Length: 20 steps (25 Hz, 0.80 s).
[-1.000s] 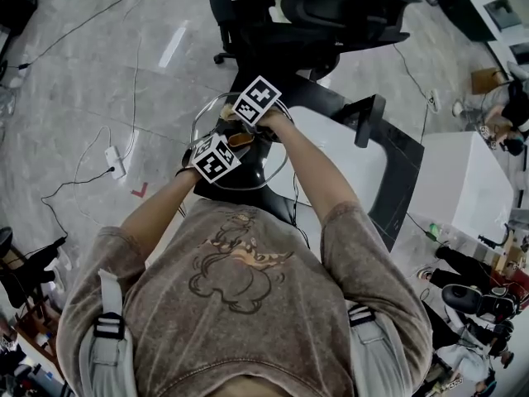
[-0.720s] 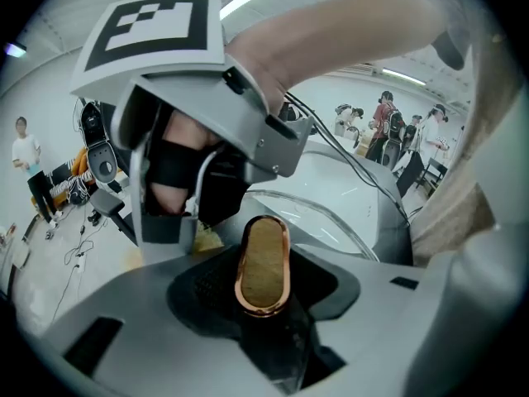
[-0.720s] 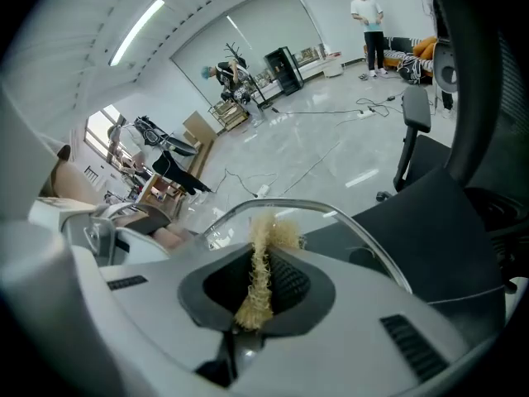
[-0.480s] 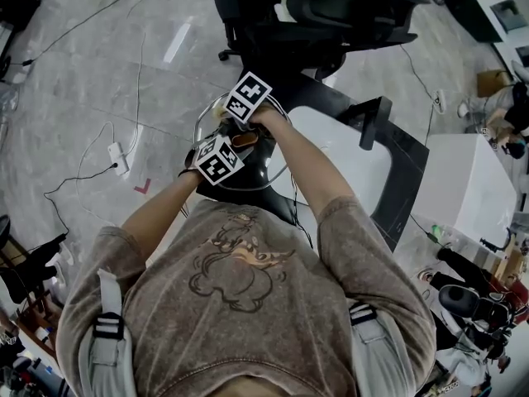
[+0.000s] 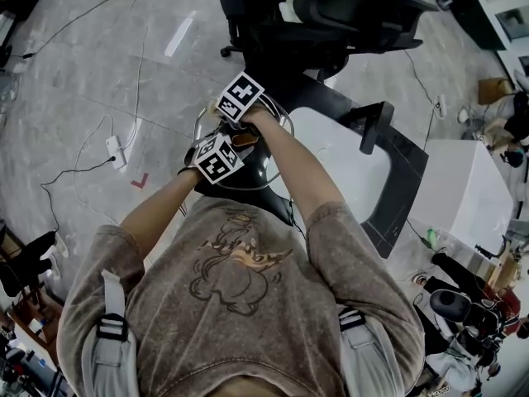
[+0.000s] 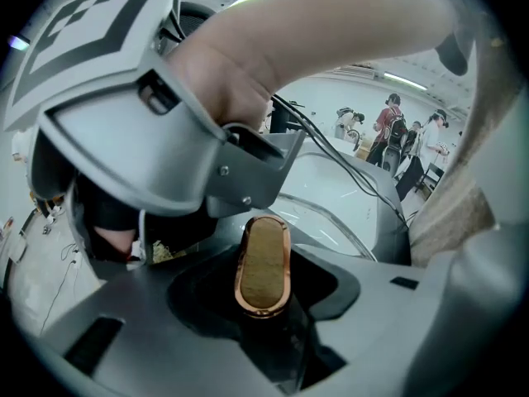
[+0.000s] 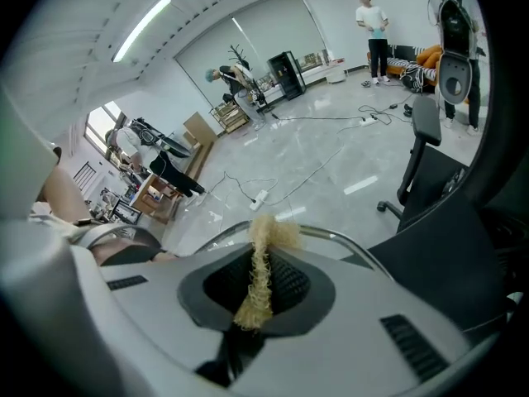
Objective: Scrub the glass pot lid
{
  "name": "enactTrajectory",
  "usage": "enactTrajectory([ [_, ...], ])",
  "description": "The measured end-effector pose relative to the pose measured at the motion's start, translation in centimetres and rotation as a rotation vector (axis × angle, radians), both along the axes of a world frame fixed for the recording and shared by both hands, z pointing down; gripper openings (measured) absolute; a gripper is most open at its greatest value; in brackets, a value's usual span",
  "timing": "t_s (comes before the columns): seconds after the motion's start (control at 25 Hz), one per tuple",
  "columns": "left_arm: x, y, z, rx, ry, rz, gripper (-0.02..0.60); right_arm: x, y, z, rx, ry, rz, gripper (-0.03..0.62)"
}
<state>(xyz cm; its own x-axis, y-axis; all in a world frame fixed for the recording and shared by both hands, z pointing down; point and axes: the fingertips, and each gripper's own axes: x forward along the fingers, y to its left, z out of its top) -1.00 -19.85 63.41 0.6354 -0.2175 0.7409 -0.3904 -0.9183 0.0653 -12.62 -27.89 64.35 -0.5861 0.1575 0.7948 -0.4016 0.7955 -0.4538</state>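
Left gripper view: left gripper (image 6: 263,303) clamped on bronze-rimmed knob (image 6: 264,259) of glass pot lid (image 6: 318,226), holding steady. Right gripper (image 7: 254,294) pinching yellow fibre scrubber (image 7: 263,251), tuft at lid's metal rim. Head view: lid in front of person's chest, just left of white bench (image 5: 347,168). Over last second right gripper slid leftward along lid; left unmoved. Likely scrub stroke under way, with more lid left to cover.
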Motion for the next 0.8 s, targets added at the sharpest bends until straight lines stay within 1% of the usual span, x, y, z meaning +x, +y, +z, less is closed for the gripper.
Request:
enactTrajectory([
  [0.24,0.0,0.0,-0.1,-0.003,0.0,-0.008,0.186,-1.2,-1.2,0.4,0.007,-0.009,0.062,0.038],
  [0.4,0.0,0.0,0.0,-0.006,0.008,-0.012,0.186,-1.4,-1.6,0.5,0.01,-0.012,0.079,0.038],
  [0.64,0.1,-0.1,-0.1,-0.014,0.016,-0.028,0.186,-1.0,-2.4,0.3,0.053,-0.02,0.098,0.038],
  [0.8,0.1,-0.1,-0.1,-0.021,0.016,-0.027,0.187,-0.1,-3.4,0.4,0.069,-0.012,0.143,0.039],
])
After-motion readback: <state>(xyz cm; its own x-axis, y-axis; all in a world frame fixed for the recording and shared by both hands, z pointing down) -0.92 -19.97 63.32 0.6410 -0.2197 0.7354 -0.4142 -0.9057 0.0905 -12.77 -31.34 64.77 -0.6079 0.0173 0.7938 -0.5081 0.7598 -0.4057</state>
